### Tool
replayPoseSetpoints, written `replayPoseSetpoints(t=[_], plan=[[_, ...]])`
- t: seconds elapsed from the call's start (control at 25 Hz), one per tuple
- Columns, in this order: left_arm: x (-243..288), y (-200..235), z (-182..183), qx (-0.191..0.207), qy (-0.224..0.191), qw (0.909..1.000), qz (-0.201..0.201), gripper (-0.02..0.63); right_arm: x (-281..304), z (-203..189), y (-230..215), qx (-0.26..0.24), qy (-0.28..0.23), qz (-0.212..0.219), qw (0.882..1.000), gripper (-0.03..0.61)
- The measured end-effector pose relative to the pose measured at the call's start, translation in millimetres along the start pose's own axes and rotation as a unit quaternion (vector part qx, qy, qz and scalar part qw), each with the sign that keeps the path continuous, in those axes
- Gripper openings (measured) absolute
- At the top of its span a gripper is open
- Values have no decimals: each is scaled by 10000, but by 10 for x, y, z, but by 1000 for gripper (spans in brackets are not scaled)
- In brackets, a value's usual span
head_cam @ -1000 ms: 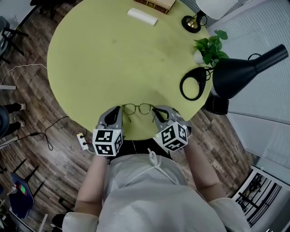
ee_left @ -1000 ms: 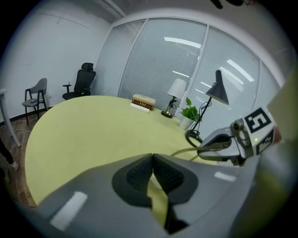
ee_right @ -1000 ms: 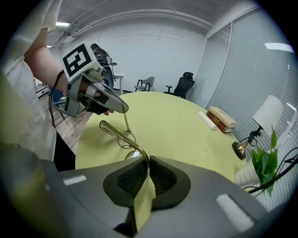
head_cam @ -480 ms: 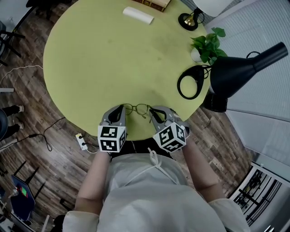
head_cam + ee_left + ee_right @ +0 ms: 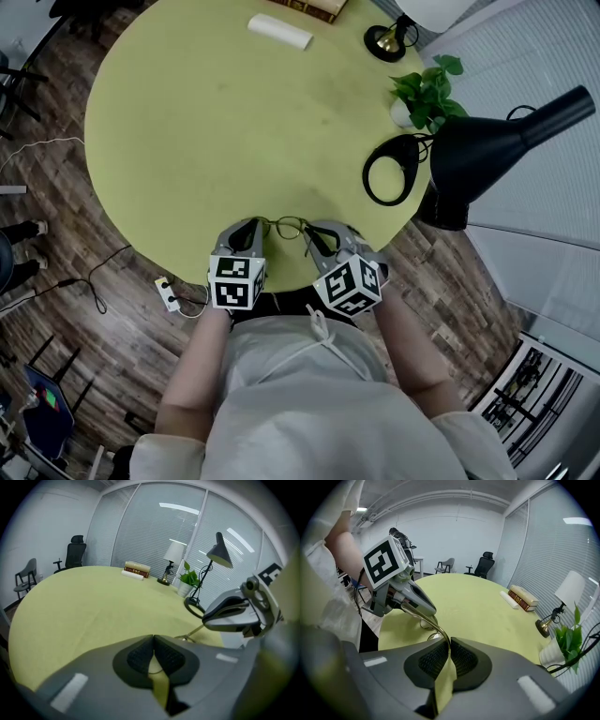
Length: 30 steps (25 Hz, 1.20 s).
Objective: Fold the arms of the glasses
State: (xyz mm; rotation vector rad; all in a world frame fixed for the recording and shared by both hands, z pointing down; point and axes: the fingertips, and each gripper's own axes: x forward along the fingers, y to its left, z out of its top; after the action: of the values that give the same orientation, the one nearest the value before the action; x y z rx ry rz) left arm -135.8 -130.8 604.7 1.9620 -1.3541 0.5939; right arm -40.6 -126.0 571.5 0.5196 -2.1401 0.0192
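Thin gold-rimmed glasses [image 5: 285,225] lie at the near edge of the round yellow-green table [image 5: 206,122], lenses facing away from me. My right gripper [image 5: 317,234] is shut on one gold arm [image 5: 439,629], which rises out of its pads [image 5: 461,658] and curves off towards the lenses [image 5: 425,623]. My left gripper [image 5: 251,231] sits at the left end of the frame with its pads [image 5: 140,656] touching. A thin piece of frame wire [image 5: 157,671] shows through the gap behind them; I cannot tell whether it is pinched. Another arm [image 5: 193,632] runs towards the right gripper [image 5: 234,613].
A black desk lamp [image 5: 487,150] with its ring base [image 5: 389,171] stands at the table's right edge, by a small potted plant [image 5: 424,89]. At the far side are a brass lamp [image 5: 382,39], a white roll [image 5: 279,32] and books [image 5: 137,568]. Cables lie on the wooden floor [image 5: 56,253].
My left gripper has moved right and in, up to the left end of the glasses. The right gripper has kept its hold and stayed put.
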Motion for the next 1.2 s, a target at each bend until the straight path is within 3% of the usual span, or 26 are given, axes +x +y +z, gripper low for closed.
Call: replayPoseSetpoints(t=[0.2,0.48,0.64,0.88,1.2], plan=[[32,21,-33,-27,86,9999,80,6,-7,2,11,4,-6,34,10000,17],[-126,19,15,9,-95,9999,131,6,-14,-2,58,-124,68,90,9999,17],[-177,-2,-282,100,370,9992,57,6,-32,7,82,-297,112,127,9994,17],[-108,63,-444,-527,693,9962,95,6,-35,51,84,-579,190,239,9979,17],[-78,72,-446,-644,781,9949,13,6,-11,97,157,-1285,515,510,9891,17]])
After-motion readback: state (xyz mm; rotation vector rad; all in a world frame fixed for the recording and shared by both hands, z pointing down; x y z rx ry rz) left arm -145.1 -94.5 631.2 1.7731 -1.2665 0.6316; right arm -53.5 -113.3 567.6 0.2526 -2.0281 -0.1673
